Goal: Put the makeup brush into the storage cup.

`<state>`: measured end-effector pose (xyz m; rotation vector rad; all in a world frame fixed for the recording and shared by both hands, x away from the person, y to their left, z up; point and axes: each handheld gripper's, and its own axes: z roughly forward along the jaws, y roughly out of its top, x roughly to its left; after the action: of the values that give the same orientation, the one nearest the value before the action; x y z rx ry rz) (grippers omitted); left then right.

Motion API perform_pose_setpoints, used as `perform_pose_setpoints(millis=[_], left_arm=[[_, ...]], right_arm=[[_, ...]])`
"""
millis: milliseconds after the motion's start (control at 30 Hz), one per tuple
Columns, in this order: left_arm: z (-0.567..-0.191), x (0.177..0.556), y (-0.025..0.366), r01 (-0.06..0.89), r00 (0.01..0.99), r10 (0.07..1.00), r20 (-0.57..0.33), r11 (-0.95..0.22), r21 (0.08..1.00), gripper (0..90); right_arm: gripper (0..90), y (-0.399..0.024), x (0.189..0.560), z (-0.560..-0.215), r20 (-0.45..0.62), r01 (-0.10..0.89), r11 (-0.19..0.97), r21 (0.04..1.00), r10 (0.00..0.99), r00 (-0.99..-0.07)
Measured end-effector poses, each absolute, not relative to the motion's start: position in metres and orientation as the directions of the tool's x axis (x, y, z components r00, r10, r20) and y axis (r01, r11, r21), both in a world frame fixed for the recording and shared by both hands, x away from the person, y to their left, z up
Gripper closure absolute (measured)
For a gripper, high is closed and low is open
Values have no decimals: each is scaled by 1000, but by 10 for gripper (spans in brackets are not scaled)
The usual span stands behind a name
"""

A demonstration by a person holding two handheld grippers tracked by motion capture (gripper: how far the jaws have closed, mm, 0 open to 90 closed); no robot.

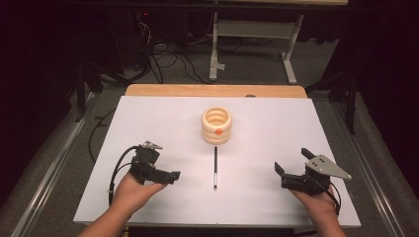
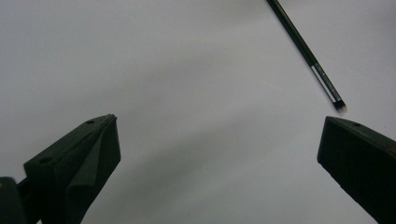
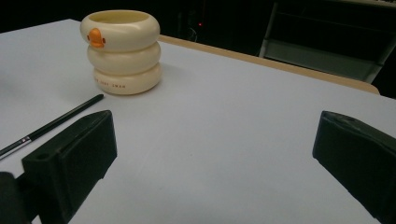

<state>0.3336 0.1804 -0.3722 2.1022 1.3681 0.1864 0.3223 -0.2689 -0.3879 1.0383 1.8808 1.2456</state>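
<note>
On the white surface (image 1: 163, 113), midway between its left and right edges, a black pen (image 1: 215, 166) lies flat, running from near edge toward far edge, silver band and tip at the near end. Just past its far end stands a cream holder (image 1: 216, 125), three stacked rings, open at top, small orange duck bill on the side facing the near edge. Pen and holder close but apart.

Left gripper (image 1: 168, 176) sits near the surface's near-left part, well left of the pen, held by a hand (image 1: 129, 191) coming in over the near edge. Jaws wide apart, nothing between them. Left gripper view: bare surface between the jaws, pen (image 2: 308, 55) crossing the upper right corner, its tip end just above the right jaw, not touching.

Right gripper (image 1: 292, 162) near the near-right part, well right of the pen, held by the other hand (image 1: 318, 206). Jaws spread wide, holding nothing. Grey plate (image 1: 328, 166) on top. Right gripper view: holder (image 3: 121, 52) upright at upper left, pen (image 3: 51, 125) on the surface beyond the left jaw.

Wooden edge (image 1: 212, 91) shows beyond the far edge.
</note>
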Motion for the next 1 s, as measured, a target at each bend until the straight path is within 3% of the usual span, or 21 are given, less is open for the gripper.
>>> perform_pose_setpoints(millis=[1000], left_arm=[[-385,354,120,823,511,836,-202,-407,395,6]], right_arm=[[13,-263,323,-392,-92,268,254,929,861,-499]])
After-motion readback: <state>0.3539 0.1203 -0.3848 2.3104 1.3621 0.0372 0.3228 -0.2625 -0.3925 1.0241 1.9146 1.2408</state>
